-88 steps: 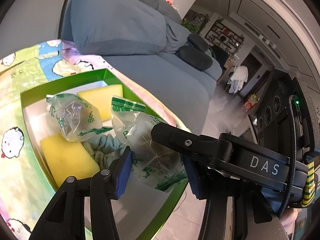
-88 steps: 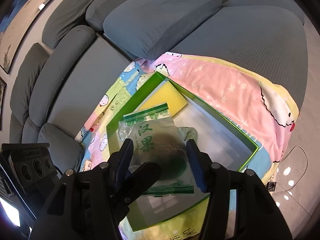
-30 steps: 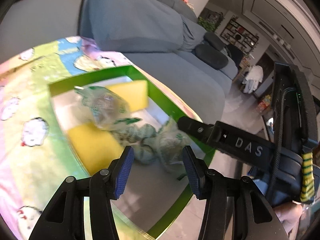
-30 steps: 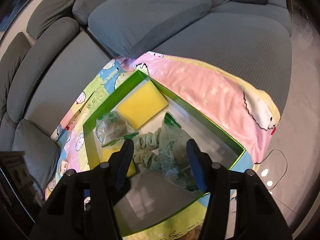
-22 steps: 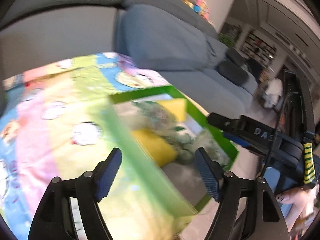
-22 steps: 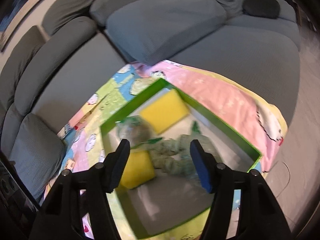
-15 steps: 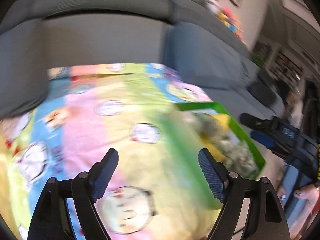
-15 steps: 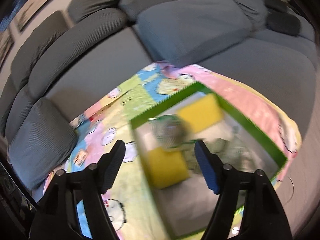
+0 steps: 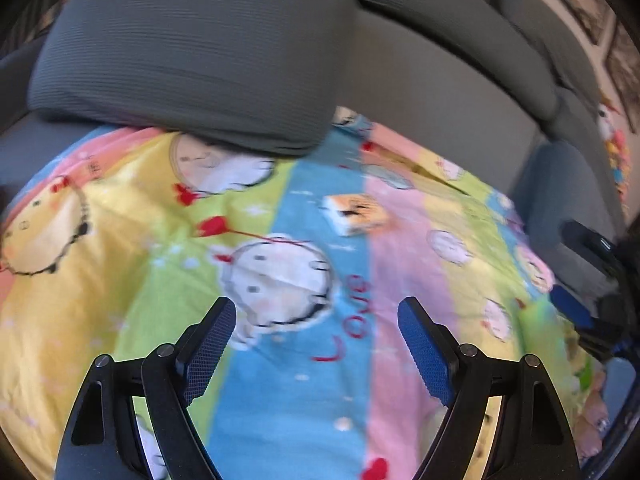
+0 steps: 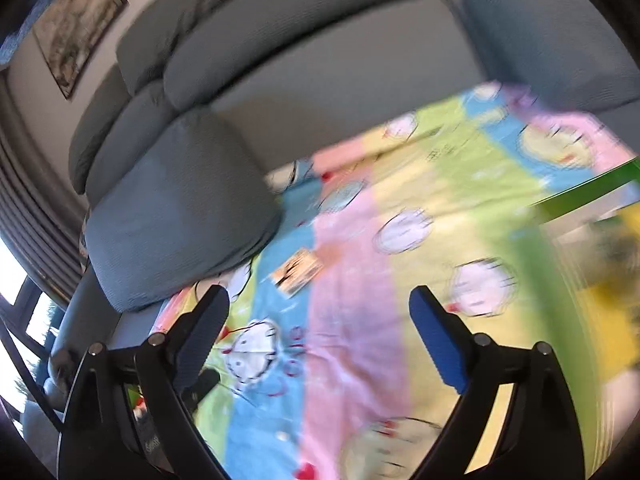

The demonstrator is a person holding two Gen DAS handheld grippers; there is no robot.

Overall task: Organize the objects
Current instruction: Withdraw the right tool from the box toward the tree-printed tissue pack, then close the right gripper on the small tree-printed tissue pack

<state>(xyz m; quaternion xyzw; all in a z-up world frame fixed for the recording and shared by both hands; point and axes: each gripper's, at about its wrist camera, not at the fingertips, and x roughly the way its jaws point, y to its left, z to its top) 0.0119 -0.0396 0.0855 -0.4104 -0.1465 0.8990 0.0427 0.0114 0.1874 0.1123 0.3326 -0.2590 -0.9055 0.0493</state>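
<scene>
My left gripper (image 9: 316, 344) hangs open over a colourful cartoon blanket (image 9: 296, 208), with nothing between its blue pads. A small orange and white packet (image 9: 356, 214) lies on the blanket ahead of it. My right gripper (image 10: 320, 340) is above the same blanket, its jaws opening and empty, with the packet (image 10: 298, 270) just beyond its left finger. The green box (image 10: 580, 196) shows blurred at the right edge of the right wrist view, with a yellow sponge (image 10: 612, 300) inside. The right gripper's fingers (image 9: 570, 312) appear at the right edge of the left wrist view.
The blanket (image 10: 360, 320) lies spread on a grey sofa. A loose grey cushion (image 9: 192, 52) rests on the blanket's far edge, and it is also in the right wrist view, grey cushion (image 10: 180, 208). Sofa back cushions (image 10: 280, 28) rise behind. Framed pictures (image 10: 76, 32) hang on the wall.
Both grippers let go of their green-printed bags into the green box, opened wide and swung left across the blanket. The box slid to the right edge of view and the packet came into view.
</scene>
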